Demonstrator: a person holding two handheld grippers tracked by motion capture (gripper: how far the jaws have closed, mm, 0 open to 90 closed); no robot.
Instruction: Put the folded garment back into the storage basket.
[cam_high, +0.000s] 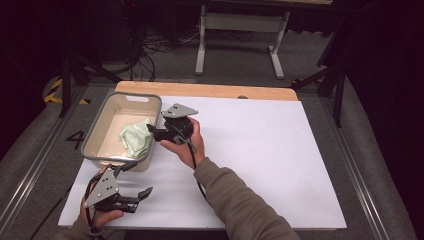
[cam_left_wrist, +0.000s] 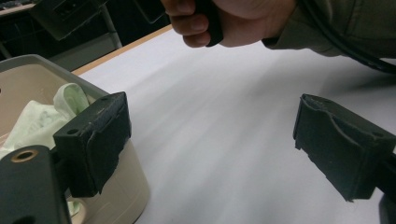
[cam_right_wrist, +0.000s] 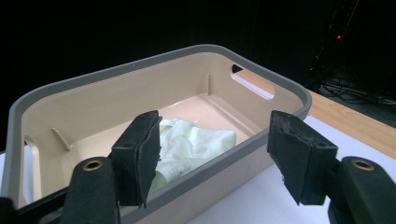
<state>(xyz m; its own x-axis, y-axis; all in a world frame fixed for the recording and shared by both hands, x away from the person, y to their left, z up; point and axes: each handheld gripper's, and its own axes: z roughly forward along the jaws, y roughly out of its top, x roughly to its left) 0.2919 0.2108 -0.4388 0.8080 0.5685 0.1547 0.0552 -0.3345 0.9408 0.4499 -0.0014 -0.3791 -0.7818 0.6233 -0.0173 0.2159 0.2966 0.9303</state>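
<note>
A beige bin (cam_high: 110, 107) with a grey rim stands at the table's left side, and a crumpled pale green cloth (cam_high: 136, 138) lies inside it. My right gripper (cam_high: 156, 133) hovers at the bin's right rim, open, with nothing between its jaws; in the right gripper view the cloth (cam_right_wrist: 196, 142) lies just beyond its fingers (cam_right_wrist: 140, 156) inside the bin (cam_right_wrist: 154, 88). My left gripper (cam_high: 134, 181) is low at the front left, near the bin's front corner, open and empty. In the left gripper view, the bin (cam_left_wrist: 28, 84) and cloth (cam_left_wrist: 42, 119) sit behind the left pad.
The white table surface (cam_high: 260, 150) stretches wide to the right of the bin. A wooden strip (cam_high: 210, 90) runs along the far edge. Beyond stand a white table frame (cam_high: 240, 35), cables and dark stands on the floor. The person's sleeve (cam_high: 240, 200) crosses the front middle.
</note>
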